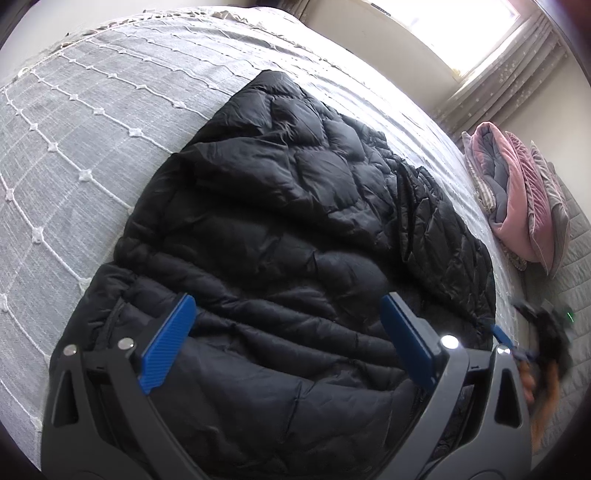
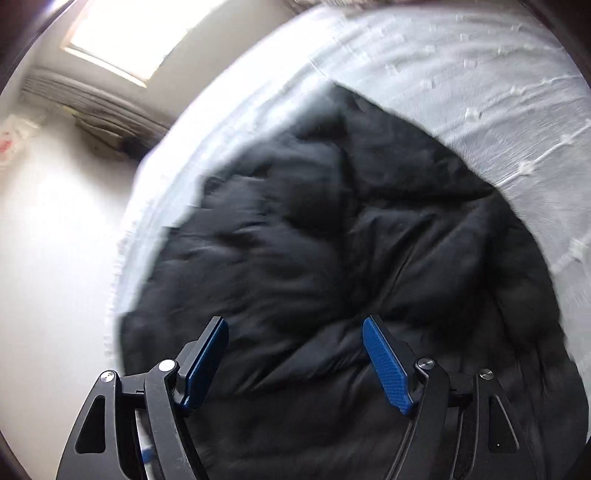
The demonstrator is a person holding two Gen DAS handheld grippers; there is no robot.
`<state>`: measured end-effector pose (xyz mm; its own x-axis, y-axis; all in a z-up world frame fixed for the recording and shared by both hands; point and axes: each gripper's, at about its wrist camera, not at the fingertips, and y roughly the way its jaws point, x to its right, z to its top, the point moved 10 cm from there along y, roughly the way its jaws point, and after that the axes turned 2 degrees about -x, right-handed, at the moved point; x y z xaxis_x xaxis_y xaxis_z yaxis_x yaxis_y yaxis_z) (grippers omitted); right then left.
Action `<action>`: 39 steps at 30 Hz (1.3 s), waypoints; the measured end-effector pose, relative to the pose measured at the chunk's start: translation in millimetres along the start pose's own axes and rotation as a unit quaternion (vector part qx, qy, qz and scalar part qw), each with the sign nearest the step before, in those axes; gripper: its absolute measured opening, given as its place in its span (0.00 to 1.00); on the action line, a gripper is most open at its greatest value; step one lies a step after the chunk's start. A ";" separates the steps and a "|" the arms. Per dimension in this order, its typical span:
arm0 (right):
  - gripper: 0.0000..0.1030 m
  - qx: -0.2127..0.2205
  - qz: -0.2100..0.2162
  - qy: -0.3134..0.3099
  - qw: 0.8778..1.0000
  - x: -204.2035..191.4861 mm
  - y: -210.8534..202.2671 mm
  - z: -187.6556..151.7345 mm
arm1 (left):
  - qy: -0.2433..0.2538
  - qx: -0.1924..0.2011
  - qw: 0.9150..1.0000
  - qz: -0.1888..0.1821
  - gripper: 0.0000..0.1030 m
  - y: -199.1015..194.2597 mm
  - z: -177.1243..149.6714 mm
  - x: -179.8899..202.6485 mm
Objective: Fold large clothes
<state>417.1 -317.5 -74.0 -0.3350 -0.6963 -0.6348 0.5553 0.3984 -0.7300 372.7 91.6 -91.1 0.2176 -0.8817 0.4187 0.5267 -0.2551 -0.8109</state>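
A black quilted puffer jacket (image 1: 295, 221) lies spread on a grey bedspread (image 1: 92, 129) with white stitched lines. My left gripper (image 1: 288, 306) hovers open over the jacket's near end, its blue pads (image 1: 166, 347) wide apart with only jacket fabric showing below them. The right gripper (image 1: 517, 347) shows blurred at the right edge of the left wrist view, held in a person's hand. In the right wrist view the jacket (image 2: 332, 240) looks blurred, and my right gripper (image 2: 295, 328) stands open above it with nothing pinched between the pads.
Folded pink and grey bedding (image 1: 517, 199) is stacked at the right side of the bed. A bright window (image 1: 461, 33) with curtains lies beyond. In the right wrist view the bed edge (image 2: 147, 206) drops to pale floor (image 2: 55, 258) on the left.
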 end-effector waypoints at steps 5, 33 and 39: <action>0.76 0.050 0.072 -0.018 0.996 -15.8 -80.8 -71.5 | 0.009 0.008 1.000 0.004 0.97 -8.7 -2.4 1.8; 0.76 0.078 -0.019 0.079 0.994 207.6 -204.5 -230.8 | 0.027 -0.051 0.998 0.013 0.97 -139.8 -148.3 -159.9; 0.75 0.056 -0.019 0.063 0.996 199.1 -195.7 -238.5 | 0.052 -0.077 0.996 0.004 0.96 -122.5 -166.5 -138.7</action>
<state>60.1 -391.7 -117.9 -0.4471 -0.6261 -0.6388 0.6190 0.2990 -0.7263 141.2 179.0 -117.9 0.1302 -0.9184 0.3736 0.3918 -0.2985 -0.8703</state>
